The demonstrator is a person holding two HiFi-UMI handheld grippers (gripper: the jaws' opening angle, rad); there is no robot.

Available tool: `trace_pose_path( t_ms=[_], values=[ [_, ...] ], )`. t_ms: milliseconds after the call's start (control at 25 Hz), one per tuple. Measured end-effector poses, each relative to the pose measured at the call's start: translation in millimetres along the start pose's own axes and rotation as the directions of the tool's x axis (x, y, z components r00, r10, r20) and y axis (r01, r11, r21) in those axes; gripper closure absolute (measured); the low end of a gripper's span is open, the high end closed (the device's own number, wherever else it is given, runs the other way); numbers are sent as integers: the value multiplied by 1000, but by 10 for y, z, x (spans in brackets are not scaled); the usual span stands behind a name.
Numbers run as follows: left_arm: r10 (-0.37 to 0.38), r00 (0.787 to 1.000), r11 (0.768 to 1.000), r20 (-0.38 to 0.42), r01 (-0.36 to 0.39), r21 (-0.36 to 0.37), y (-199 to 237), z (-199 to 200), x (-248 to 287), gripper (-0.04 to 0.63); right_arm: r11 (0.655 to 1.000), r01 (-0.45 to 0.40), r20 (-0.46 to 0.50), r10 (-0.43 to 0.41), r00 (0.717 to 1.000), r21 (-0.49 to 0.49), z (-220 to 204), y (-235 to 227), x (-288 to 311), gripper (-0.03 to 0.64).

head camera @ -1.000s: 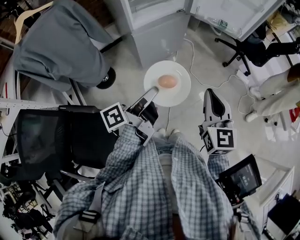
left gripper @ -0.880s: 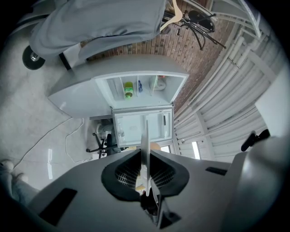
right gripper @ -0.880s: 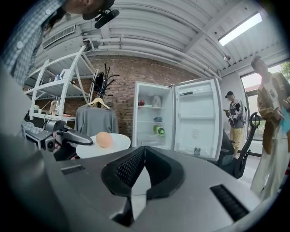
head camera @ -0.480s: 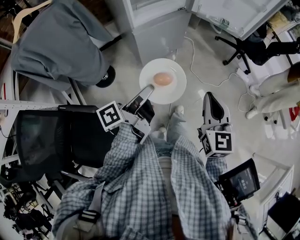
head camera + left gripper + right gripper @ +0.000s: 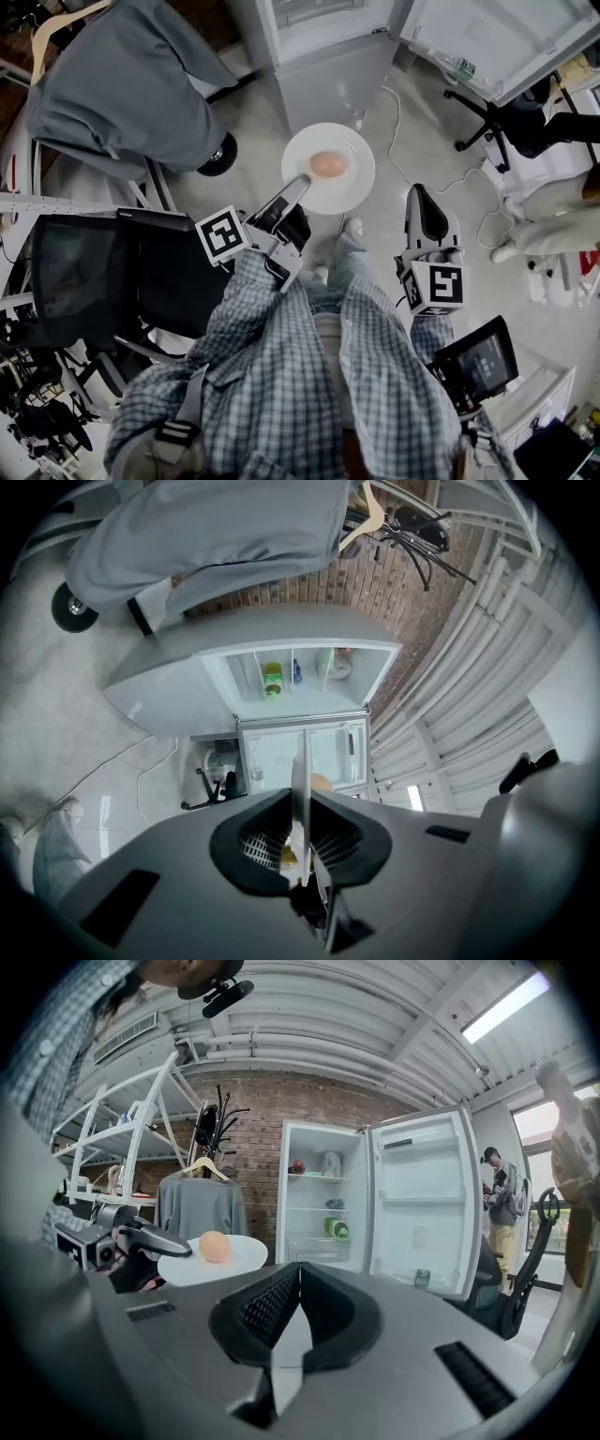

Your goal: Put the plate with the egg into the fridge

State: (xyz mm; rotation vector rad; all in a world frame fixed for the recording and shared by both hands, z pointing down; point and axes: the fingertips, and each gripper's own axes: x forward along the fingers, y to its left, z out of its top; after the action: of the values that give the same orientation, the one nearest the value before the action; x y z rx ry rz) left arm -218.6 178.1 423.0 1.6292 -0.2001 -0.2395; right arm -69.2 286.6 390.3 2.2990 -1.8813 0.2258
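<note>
Item: white plate (image 5: 354,184), held level in the air above the floor (image 5: 253,173), in front of the open fridge (image 5: 328,56) and apart from it; not yet inside. One egg (image 5: 328,164) is carried near the plate's centre. Left tool (image 5: 301,182): jaws are clamped on the plate's near rim. The rim is seen edge-on betw. the pads in the left gripper view, w/ the egg partly shown behind it. Right tool (image 5: 421,195): jaws are brought together, nothing held betw. them. It is kept to the right of the plate, apart from it, pointing fwd. Fridge door (image 5: 487,37) is swung wide open to the right. White shelves are shown inside, w/ a green bottle (image 5: 336,1229) on one shelf & a few small items higher up, too small to be told. Surroundings: grey garment (image 5: 122,84) on a wooden hanger (image 5: 56,28), left of the fridge; black mesh chair (image 5: 94,272) at the person's left; small dark screen (image 5: 478,361) at lower right; white cable (image 5: 398,131) trailed over the floor; brick wall (image 5: 253,1110) behind the fridge.
</note>
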Motion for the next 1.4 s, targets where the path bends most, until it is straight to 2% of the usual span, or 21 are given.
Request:
trace_pose_path(
  t_ms=[480, 1000, 1400],
  values=[
    [-1, 997, 1000, 81, 2, -7, -59, 186, 801, 560, 995, -99, 18, 99, 995, 10, 162, -603, 744, 611],
    [-9, 986, 1000, 165, 8, 6, -52, 422, 1516, 560, 985, -169, 28, 170, 985, -24, 229, -1165, 1290, 611],
    [20, 985, 1000, 172, -22, 8, 38, 505, 1796, 560, 988, -152, 16, 152, 988, 14, 167, -1477, 1520, 611]
  ],
)
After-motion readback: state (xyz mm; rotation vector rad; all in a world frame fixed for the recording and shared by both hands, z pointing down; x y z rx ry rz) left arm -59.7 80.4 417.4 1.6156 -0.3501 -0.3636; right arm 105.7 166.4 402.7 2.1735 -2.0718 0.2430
